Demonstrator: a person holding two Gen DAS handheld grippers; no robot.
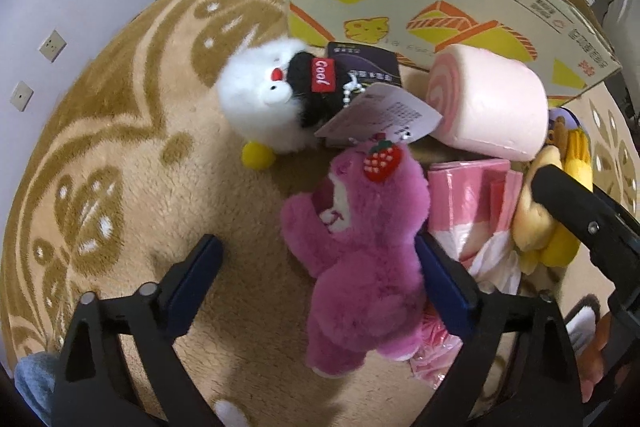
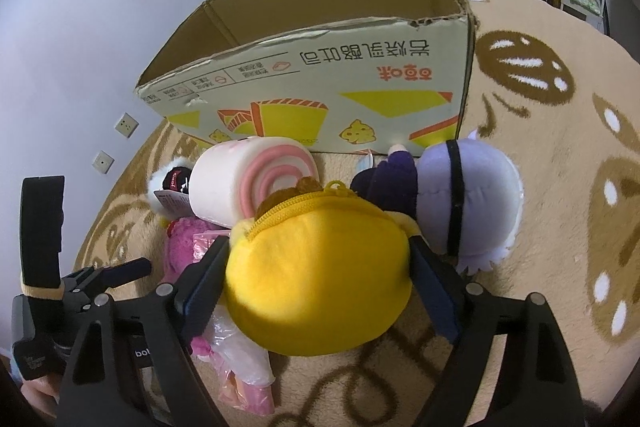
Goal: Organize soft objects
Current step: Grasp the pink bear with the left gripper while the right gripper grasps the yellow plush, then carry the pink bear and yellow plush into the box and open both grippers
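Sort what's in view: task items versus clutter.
Task items: fluffy pink bear plush, white fluffy plush, pink swirl roll cushion, yellow zip plush pouch, lilac plush doll, open cardboard box.
Clutter: crumpled pink plastic bags, dark card packet.

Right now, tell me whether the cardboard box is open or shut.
Open. In the right wrist view the cardboard box has no flaps over its top, and its bare brown inner walls show; its floor is hidden, so contents cannot be told.

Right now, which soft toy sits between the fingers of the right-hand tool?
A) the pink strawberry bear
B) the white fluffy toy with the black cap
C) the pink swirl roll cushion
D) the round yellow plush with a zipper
D: in the right wrist view, the fingers of the right gripper flank the yellow zippered plush on both sides, touching it.
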